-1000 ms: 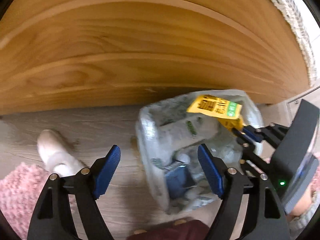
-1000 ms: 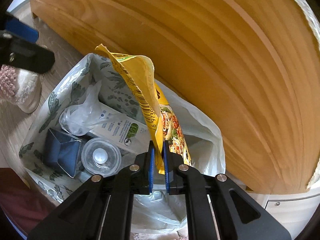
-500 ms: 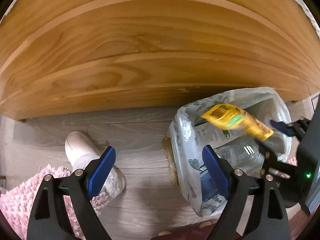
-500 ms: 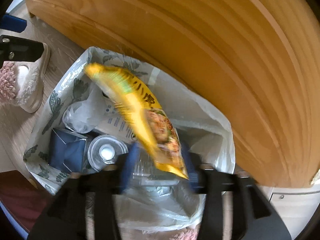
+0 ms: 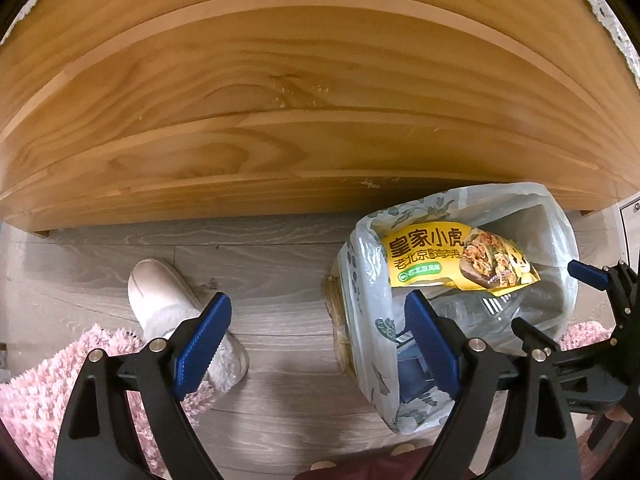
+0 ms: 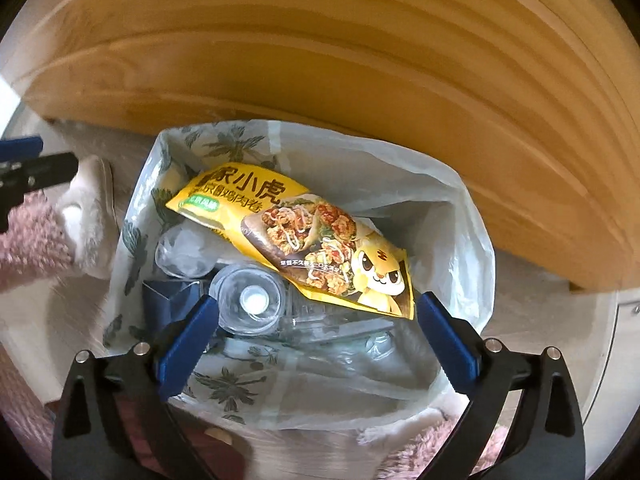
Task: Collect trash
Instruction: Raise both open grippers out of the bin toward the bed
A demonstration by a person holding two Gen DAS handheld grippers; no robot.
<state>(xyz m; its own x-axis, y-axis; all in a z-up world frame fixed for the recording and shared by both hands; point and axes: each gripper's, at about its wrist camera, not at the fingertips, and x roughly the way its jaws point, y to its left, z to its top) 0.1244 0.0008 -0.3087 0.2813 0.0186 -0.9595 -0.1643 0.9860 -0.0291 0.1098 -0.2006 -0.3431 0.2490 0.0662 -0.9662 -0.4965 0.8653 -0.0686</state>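
Note:
A yellow snack wrapper (image 6: 304,240) lies flat on top of the trash inside a bin lined with a leaf-printed plastic bag (image 6: 460,208). Under it sit a clear plastic cup (image 6: 250,300) and a dark blue carton (image 6: 168,300). My right gripper (image 6: 318,306) hovers over the bag mouth; its jaws are opening wide and the pads touch nothing. In the left wrist view the wrapper (image 5: 452,260) and the bag (image 5: 360,280) are at the right, with my right gripper (image 5: 556,300) above them. My left gripper (image 5: 318,302) is open over the floor, left of the bag, and empty.
A wide wooden furniture panel (image 5: 280,120) stands just behind the bin. A white fluffy slipper (image 5: 160,292) and a pink shaggy rug (image 5: 36,396) lie on the grey wood floor (image 5: 280,264) at the left. A white cabinet edge (image 5: 630,216) shows at the far right.
My right gripper let go of the yellow wrapper, which fell flat into the bag, and its jaws spread wide. The left gripper stayed open and tilted slightly, so the bag sits further right in its view.

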